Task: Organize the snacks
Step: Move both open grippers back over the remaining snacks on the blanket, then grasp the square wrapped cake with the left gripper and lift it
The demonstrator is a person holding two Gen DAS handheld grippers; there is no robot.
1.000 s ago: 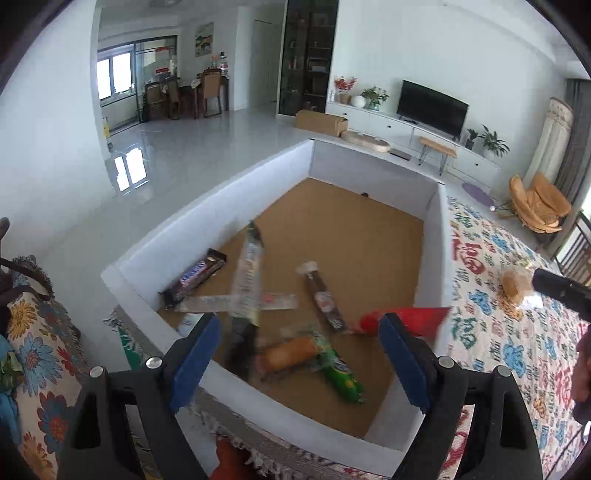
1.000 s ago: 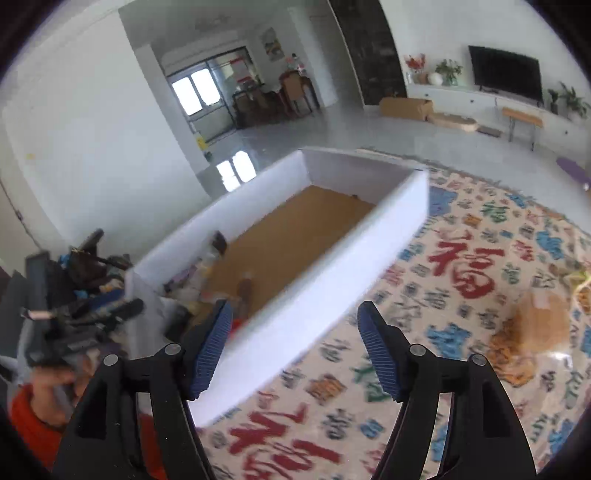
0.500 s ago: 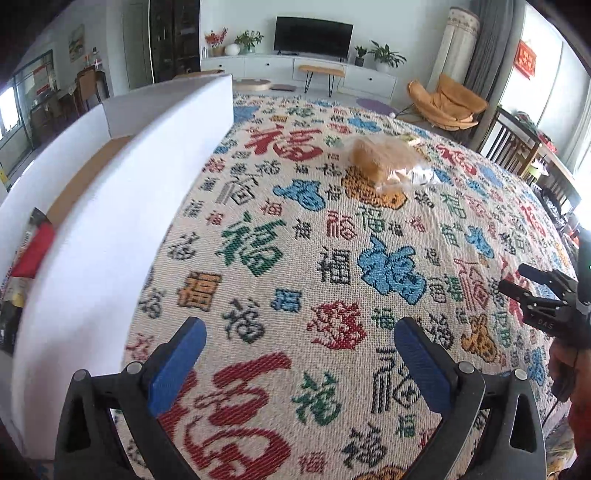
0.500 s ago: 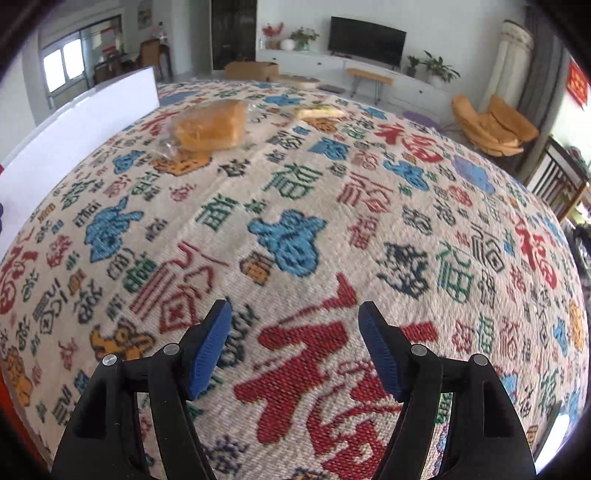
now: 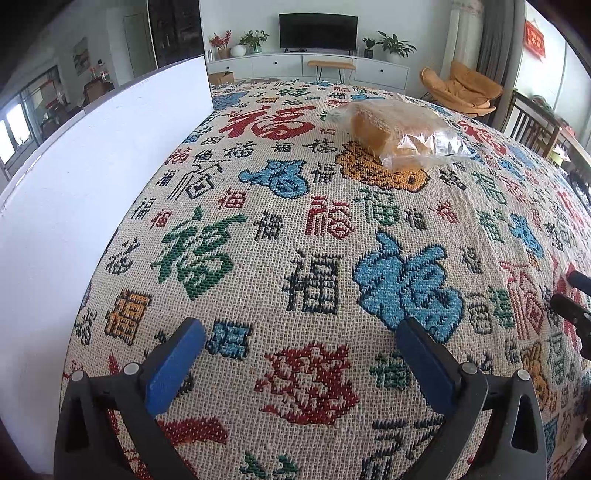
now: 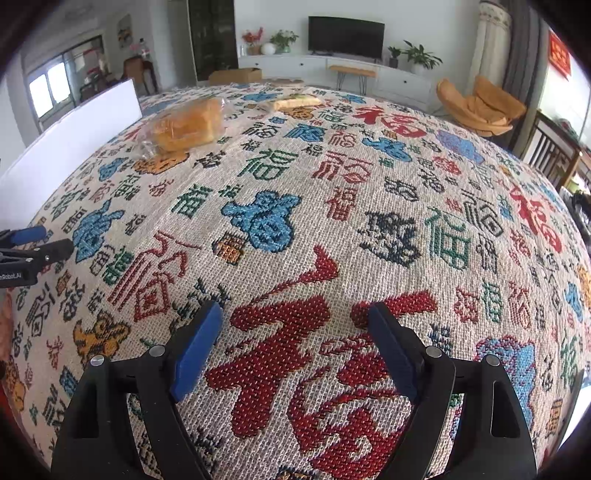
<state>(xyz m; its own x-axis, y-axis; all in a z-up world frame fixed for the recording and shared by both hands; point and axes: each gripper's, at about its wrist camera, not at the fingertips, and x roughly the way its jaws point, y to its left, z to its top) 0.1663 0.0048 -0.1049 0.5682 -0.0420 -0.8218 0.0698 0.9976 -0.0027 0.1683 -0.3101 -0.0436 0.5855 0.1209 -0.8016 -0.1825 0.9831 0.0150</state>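
In your left wrist view, the white box wall [image 5: 96,206] stands along the left edge of the patterned cloth [image 5: 314,288]. Nothing lies between your left gripper [image 5: 301,365] and the bagged bread [image 5: 400,134], which sits far ahead and a little right, well apart from the blue pads. The bread's long axis runs from near right to far left, its crumpled bag end toward you. Your left gripper is released, jaws spread wide with only cloth between them. The tip of the other gripper shows at the right edge. Behind are a TV [image 5: 318,31], plants and an orange chair [image 5: 469,88].

In your right wrist view, your right gripper [image 6: 295,349] is empty and its jaws are opening over a red character. The bread lies far ahead on the left, near the box wall; a second wrapped snack [image 6: 295,102] lies beyond it, lengthwise across the view.
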